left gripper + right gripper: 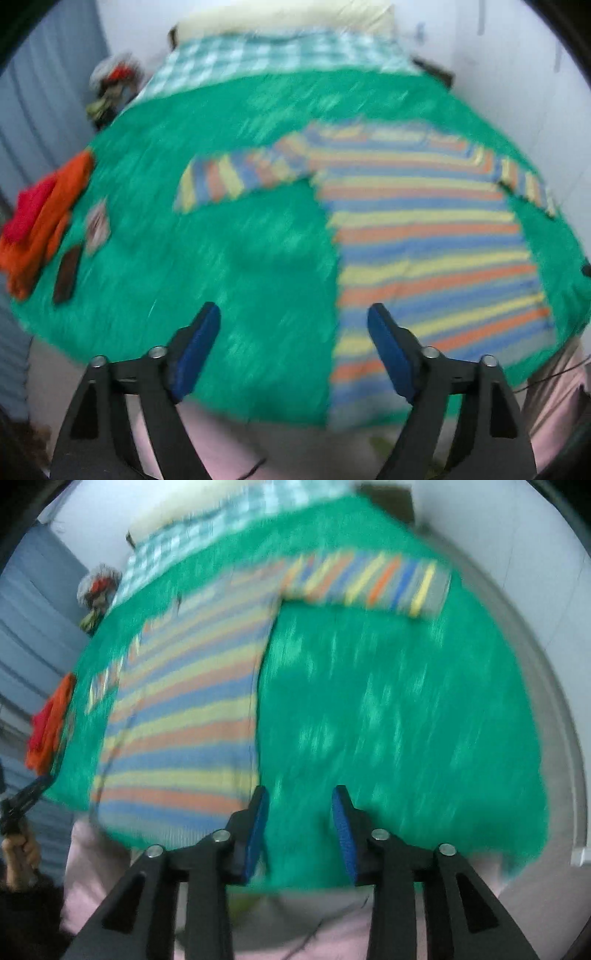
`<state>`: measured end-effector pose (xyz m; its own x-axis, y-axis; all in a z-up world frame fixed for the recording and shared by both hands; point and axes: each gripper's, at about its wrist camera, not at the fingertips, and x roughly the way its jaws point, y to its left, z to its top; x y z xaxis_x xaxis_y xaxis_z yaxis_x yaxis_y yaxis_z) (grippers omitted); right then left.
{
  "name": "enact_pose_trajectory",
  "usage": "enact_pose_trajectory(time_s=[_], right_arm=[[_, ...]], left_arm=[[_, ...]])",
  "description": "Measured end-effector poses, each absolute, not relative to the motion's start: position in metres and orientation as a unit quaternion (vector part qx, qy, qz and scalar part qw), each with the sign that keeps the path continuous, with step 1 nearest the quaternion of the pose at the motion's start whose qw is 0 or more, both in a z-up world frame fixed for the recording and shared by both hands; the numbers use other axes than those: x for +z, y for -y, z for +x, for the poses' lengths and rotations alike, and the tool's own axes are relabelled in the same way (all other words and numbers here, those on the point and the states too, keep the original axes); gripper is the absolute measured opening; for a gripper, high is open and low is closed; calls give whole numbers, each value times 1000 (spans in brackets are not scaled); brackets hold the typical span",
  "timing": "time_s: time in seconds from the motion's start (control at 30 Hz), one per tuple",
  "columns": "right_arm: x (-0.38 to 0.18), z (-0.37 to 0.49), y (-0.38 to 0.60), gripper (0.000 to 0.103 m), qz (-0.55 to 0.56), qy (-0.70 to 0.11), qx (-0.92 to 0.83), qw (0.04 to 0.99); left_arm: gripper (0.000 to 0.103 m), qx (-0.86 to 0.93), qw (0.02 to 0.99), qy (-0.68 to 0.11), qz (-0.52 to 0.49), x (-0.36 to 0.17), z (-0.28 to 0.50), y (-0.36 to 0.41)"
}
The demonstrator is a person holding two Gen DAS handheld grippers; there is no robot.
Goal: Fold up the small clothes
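A: Striped shirt (424, 229) where, from the left gripper (293, 325)?

B: Spread flat on the green blanket (240, 258), front down or up not clear through the blur. From twelve round to three o'clock of the gripper in the left wrist view; hem nearest, under the right-hand pad, one sleeve out toward eleven, the other toward one.

A: Jaws?

B: Wide apart, blue pads (197, 350) bare, nothing between but blanket and a strip of hem well below. Clear of the cloth, no contact.

A: Right gripper (301, 805)?

B: About half open, pads bare too, held above the blanket. In the right wrist view, shirt (184, 709) from nine to eleven o'clock, its side edge just past the left-hand pad, a sleeve stretched across at twelve to one.

A: Anything else on the bed?

B: Folded orange and red clothes (40, 225) at nine to ten o'clock of the left gripper, at the blanket's edge; beside them a dark flat thing (67, 274) and a small pale card or packet (96, 225), too blurred to name. Checked sheet (277, 55) and pillow (280, 16) far off at twelve.

A: Left hand (18, 853) visible?

B: At the right view's eight o'clock edge, closed round its gripper's handle.
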<state>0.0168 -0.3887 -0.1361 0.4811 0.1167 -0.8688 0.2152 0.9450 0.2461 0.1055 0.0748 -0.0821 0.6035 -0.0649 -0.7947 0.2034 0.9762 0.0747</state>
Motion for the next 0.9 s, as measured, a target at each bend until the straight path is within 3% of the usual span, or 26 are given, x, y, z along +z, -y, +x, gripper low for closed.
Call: enact_pose_trajectory(time_s=[0.03, 0.17, 0.4, 0.5, 0.73, 0.83, 0.9], right_arm=[[-130, 26, 396, 53, 168, -492, -39, 853], [-126, 71, 410, 53, 201, -471, -51, 858], [-171, 127, 362, 53, 139, -474, -6, 870], [-209, 120, 378, 48, 130, -525, -36, 840], [-165, 131, 454, 45, 240, -444, -49, 862], [-146, 178, 458, 45, 210, -406, -17, 889], [-157, 212, 460, 45, 186, -427, -5, 885]], left_arm=[[86, -92, 896, -426, 83, -83, 111, -59], [86, -143, 893, -417, 94, -104, 124, -17], [88, -137, 850, -481, 167, -211, 118, 40], [96, -139, 856, -474, 156, -196, 93, 15], [96, -105, 882, -450, 90, -150, 103, -9], [96, -94, 882, -454, 82, -155, 127, 2], [96, -84, 877, -465, 86, -167, 135, 8]])
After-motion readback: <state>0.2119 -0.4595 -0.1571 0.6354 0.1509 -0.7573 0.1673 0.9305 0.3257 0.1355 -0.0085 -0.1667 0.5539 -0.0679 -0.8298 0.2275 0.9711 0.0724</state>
